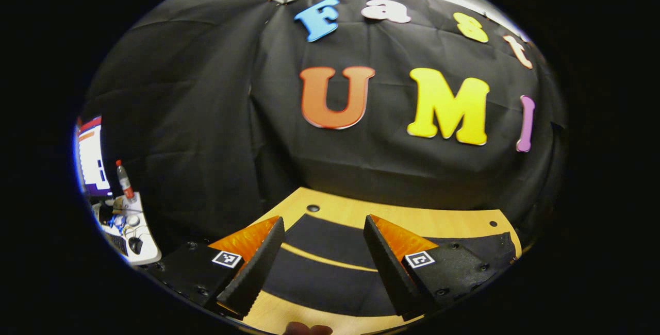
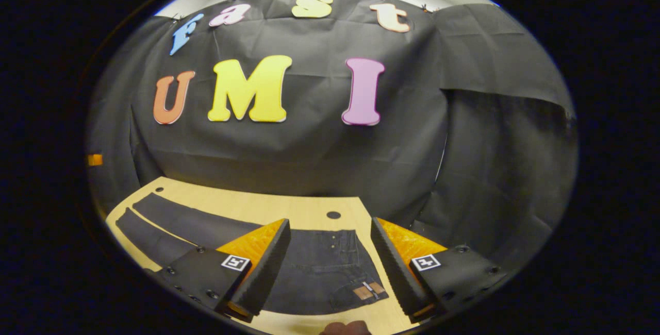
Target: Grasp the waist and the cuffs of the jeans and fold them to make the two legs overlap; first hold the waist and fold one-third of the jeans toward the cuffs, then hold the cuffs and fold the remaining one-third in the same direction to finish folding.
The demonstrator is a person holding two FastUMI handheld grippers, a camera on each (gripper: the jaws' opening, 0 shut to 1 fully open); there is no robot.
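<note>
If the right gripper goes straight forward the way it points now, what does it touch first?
Probably the waist end of the jeans, lying flat on the table between the open fingers of the right gripper. If it passes above, the black cloth wall comes next; depth is unclear.

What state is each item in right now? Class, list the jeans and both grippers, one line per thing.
jeans: unfolded, lying flat on the table, legs spread apart.
left gripper: open, above the legs, holding nothing.
right gripper: open, above the waist, holding nothing.
</note>
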